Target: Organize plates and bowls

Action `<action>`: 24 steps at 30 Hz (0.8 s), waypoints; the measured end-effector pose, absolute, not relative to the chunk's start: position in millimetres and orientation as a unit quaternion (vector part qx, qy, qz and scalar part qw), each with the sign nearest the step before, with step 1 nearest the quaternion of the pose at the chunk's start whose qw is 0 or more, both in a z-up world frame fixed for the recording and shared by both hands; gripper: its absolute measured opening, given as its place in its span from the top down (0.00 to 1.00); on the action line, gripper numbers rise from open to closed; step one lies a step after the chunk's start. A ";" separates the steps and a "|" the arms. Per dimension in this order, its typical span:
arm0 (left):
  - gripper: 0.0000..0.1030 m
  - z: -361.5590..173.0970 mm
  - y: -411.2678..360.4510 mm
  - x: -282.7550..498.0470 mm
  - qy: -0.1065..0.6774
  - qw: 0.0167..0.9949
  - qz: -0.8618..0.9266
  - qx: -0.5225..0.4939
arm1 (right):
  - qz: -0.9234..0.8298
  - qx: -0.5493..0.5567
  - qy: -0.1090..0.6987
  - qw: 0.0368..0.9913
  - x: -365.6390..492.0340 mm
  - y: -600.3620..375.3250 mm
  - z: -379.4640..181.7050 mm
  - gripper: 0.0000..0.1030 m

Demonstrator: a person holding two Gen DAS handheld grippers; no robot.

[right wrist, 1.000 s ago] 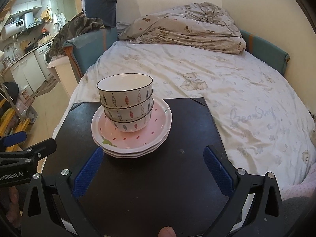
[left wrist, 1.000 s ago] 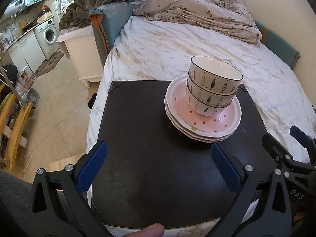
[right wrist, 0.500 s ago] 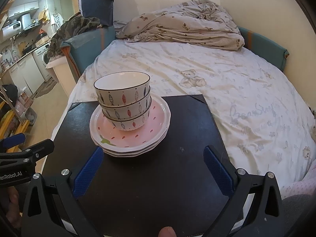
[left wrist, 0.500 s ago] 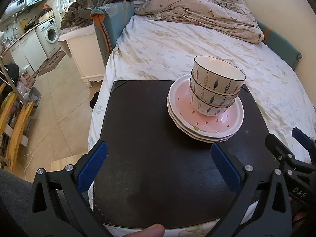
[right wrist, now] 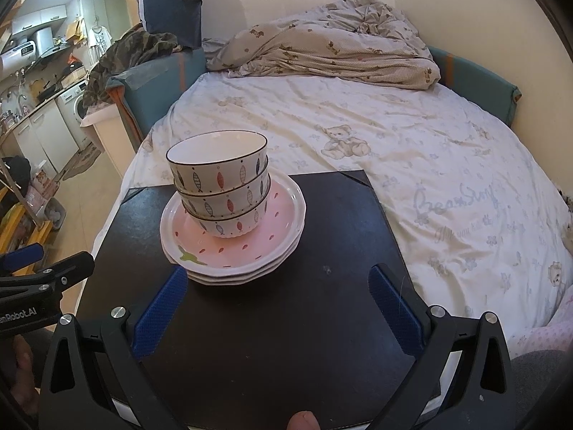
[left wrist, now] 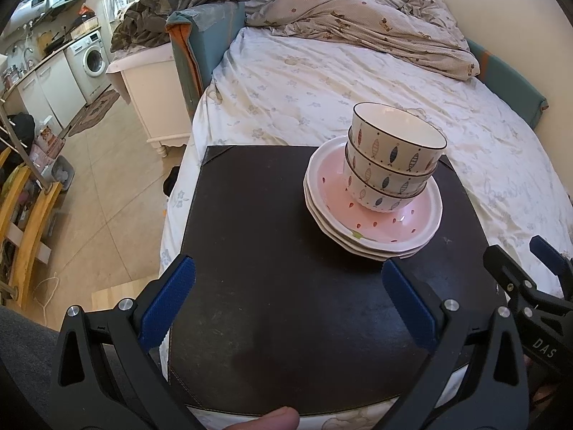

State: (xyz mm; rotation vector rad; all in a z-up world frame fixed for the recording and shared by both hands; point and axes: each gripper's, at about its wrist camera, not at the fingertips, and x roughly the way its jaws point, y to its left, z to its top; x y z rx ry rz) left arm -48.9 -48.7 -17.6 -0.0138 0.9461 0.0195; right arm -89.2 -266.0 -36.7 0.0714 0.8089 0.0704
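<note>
Left claw (left wrist: 288,308) and right claw (right wrist: 275,308) look alike: black plastic frames, silver screws, blue ridged pads (left wrist: 166,304). White lettering marks their sides. A grey sleeve (left wrist: 21,344) shows.

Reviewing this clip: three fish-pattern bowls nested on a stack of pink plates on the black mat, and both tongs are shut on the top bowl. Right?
Not quite. The three fish-pattern bowls do sit nested on the pink plates on the black mat, but both wrist views show the left tongs and right tongs open and holding nothing, short of the stack.
</note>
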 end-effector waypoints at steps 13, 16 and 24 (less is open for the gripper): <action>0.00 -18.3 -47.2 -48.0 0.456 0.890 0.012 -0.007 | 0.033 0.043 0.396 0.917 -89.4 -266.1 -35.8 0.00; 0.00 -18.4 -47.6 -48.2 0.454 0.891 0.013 -0.007 | 0.033 0.043 0.397 0.916 -89.1 -266.0 -35.8 0.00; 0.00 -17.1 -46.8 -48.6 0.452 0.892 0.013 -0.010 | 0.033 0.043 0.397 0.916 -89.6 -265.8 -35.2 0.00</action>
